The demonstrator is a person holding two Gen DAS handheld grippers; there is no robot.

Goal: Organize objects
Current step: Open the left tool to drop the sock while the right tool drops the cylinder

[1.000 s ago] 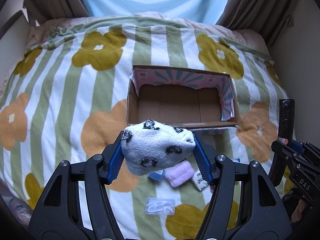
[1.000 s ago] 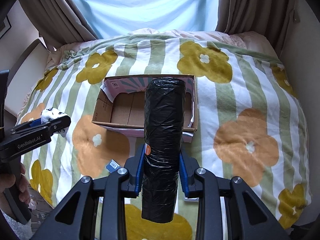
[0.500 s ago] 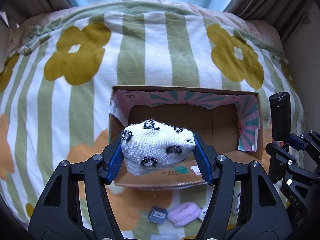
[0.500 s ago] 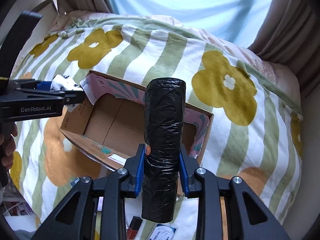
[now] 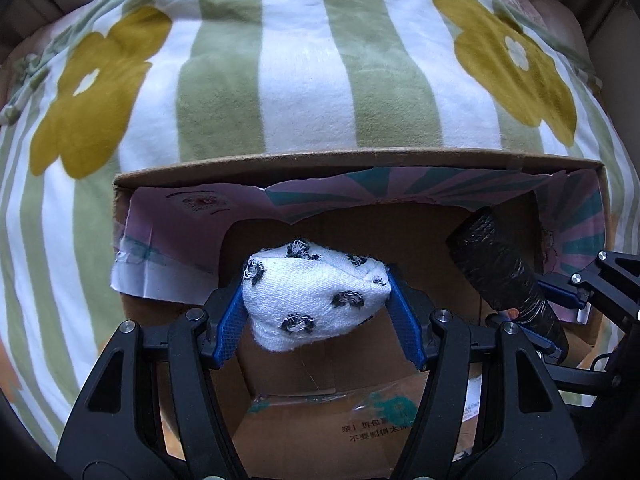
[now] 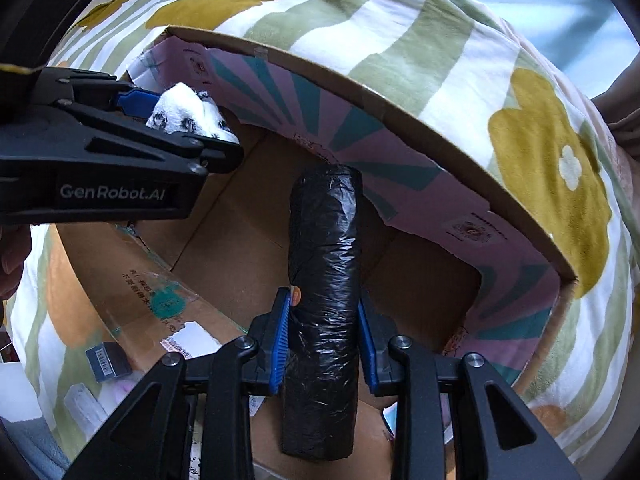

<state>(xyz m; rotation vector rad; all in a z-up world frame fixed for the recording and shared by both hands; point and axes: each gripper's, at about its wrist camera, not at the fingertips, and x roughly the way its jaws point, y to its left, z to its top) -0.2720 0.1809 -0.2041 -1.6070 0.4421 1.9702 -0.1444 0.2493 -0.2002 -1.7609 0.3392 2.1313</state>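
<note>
My left gripper (image 5: 318,300) is shut on a balled white sock with black spots (image 5: 316,300) and holds it over the open cardboard box (image 5: 320,160). In the right wrist view the same sock (image 6: 184,114) hangs above the box's left end. My right gripper (image 6: 324,316) is shut on a black roll of bags (image 6: 324,280), its far end inside the box (image 6: 400,108), near the patterned inner wall. From the left wrist view that black roll (image 5: 504,272) slants into the box's right side.
The box lies on a bed covered by a green-and-white striped blanket with yellow flowers (image 5: 304,80). Outside the near wall of the box lie a small dark barcoded box (image 6: 108,360) and a clear packet (image 6: 86,404). Part of a hand shows at the left edge (image 6: 12,256).
Both grippers have moved forward and down toward the box, which fills the views now. The sock and the black roll have gone from above the bed to inside the box's opening.
</note>
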